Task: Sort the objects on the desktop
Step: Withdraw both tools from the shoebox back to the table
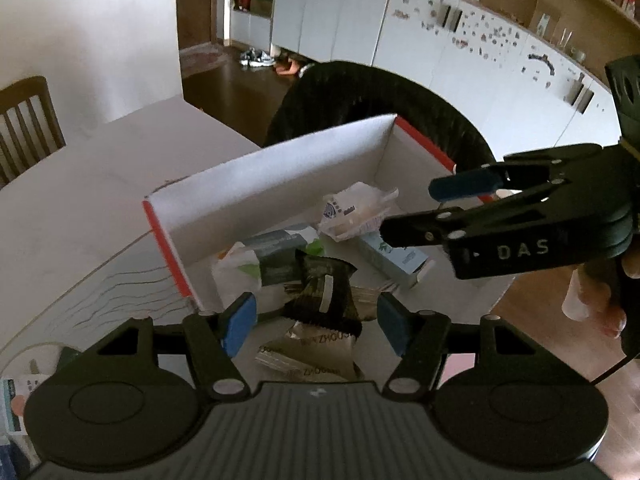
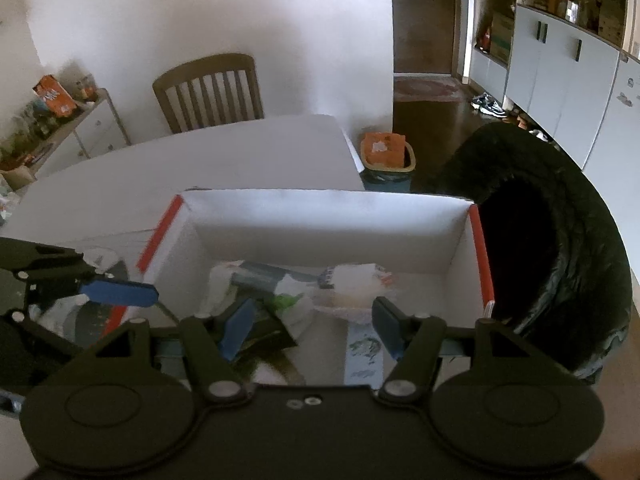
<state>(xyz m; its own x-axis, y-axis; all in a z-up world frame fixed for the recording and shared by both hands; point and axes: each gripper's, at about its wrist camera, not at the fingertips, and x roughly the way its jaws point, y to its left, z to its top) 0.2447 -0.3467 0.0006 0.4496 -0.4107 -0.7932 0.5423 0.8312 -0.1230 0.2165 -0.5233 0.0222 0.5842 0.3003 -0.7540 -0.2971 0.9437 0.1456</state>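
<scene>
A white cardboard box with red edges [image 1: 280, 176] stands on the white table and holds several packets. My left gripper [image 1: 316, 326] is open above the box's near end, with a black snack packet [image 1: 324, 292] between its blue pads, not gripped. A silver packet [image 1: 308, 352] lies under it. My right gripper [image 2: 310, 326] is open over the box [image 2: 328, 224]; in the left wrist view it reaches in from the right [image 1: 412, 212], next to a white wrapped snack [image 1: 356, 210]. A light blue carton [image 1: 396, 252] lies in the box.
A black padded chair back [image 2: 560, 248] stands right behind the box. A wooden chair [image 2: 208, 92] is at the table's far side. A bin with an orange bag [image 2: 386, 156] sits on the floor. Papers lie on the table at the left [image 1: 16, 396].
</scene>
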